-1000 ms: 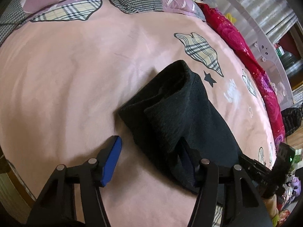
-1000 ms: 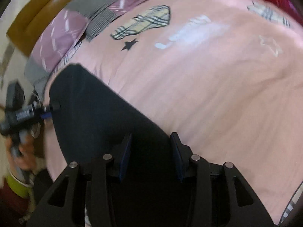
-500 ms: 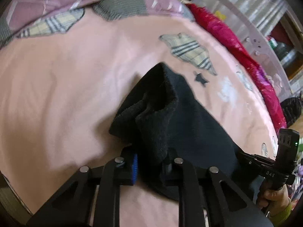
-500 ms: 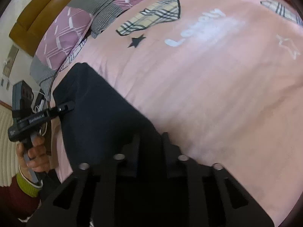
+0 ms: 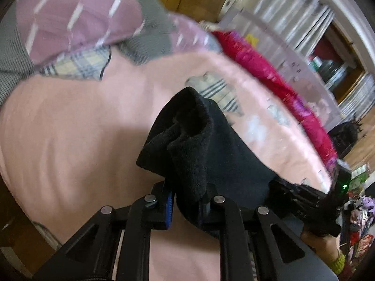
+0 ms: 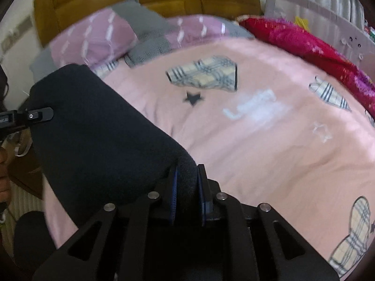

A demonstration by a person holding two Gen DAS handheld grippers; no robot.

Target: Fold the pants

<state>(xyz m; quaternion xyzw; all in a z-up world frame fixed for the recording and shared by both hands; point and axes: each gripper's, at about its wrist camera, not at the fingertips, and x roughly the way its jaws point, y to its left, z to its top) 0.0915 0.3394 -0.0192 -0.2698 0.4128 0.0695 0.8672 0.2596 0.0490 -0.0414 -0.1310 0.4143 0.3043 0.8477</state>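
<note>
I am gripping the black pants point(image 5: 211, 145) with both hands. My left hand-held gripper point(image 5: 187, 201) is clamping a bunched corner of them, the blue pad point(image 5: 170, 207) pressing into the fleece. My right hand-held gripper point(image 6: 187, 192) is pinching a rolled edge of the same cloth point(image 6: 98, 135) between its two pads.

The left view is showing the open, crumpled end of the pants, and at the lower right the other gripper point(image 5: 309, 206) with a hand point(image 5: 321, 245) beneath it. The right view is showing the smooth outer face instead, with the left gripper's tip point(image 6: 35, 116) touching the far edge of the cloth. Only this view is showing the wooden headboard point(image 6: 152, 0).

The pants are hanging between the two grips over the near edge of the pink bed point(image 6: 257, 145). Most of the sheet beyond them is lying bare, up to the pillows point(image 6: 93, 35) at the head and the red blanket point(image 6: 316, 46) along the far side.
</note>
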